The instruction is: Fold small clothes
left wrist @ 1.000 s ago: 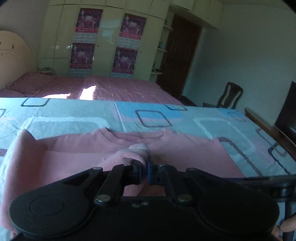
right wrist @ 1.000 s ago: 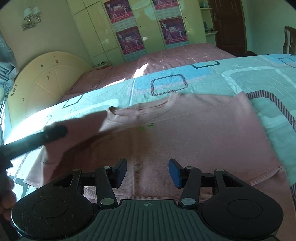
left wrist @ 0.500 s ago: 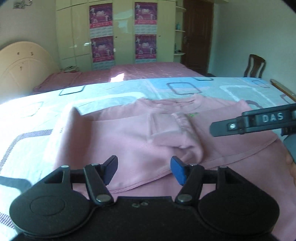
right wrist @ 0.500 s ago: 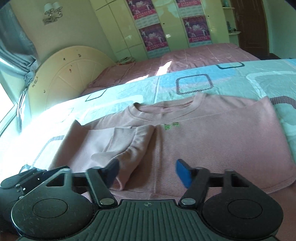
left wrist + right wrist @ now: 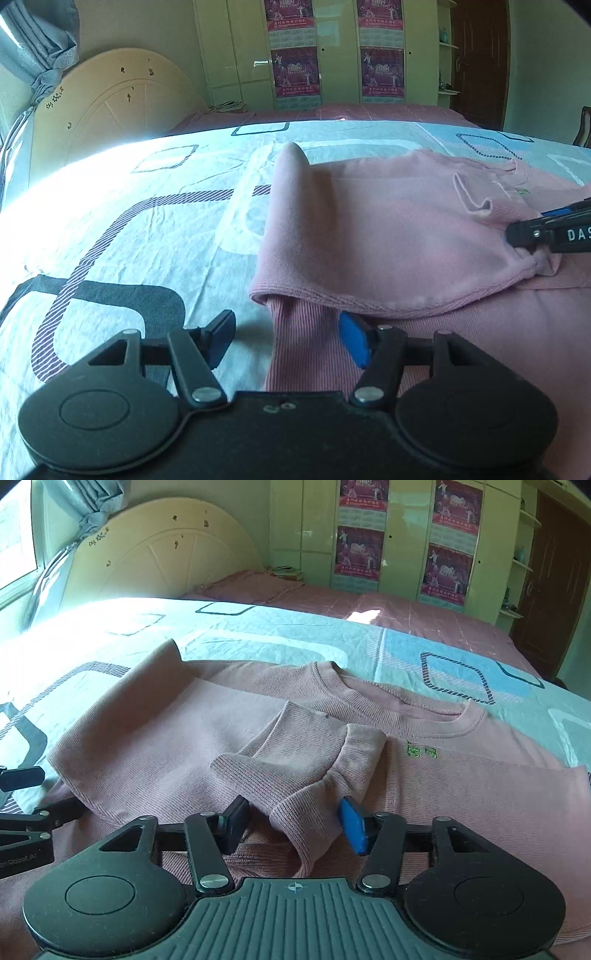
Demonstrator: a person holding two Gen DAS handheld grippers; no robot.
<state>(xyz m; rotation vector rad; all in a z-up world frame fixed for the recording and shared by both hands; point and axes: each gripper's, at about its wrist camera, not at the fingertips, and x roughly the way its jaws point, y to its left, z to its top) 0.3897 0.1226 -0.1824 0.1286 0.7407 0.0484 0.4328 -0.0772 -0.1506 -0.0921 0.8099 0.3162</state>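
Left wrist view: the left gripper (image 5: 286,341), fingers spread wide and holding nothing, sits low at the near left edge of a pink ribbed knit long-sleeved top (image 5: 388,229), which lies flat on a pale blue bedsheet printed with rounded squares (image 5: 147,229). Right wrist view: the right gripper (image 5: 293,825), likewise wide and empty, brackets the ribbed cuff (image 5: 295,823) of the sleeve folded across the chest. The step in hand is judged to be the side fold. To do it well, each gripper should close on the doubled hem edge, not on a single layer, and both should carry it across together so the sleeve stays tucked. The garment's right side and lower hem are cut off, and the far shoulder is washed out by window glare.
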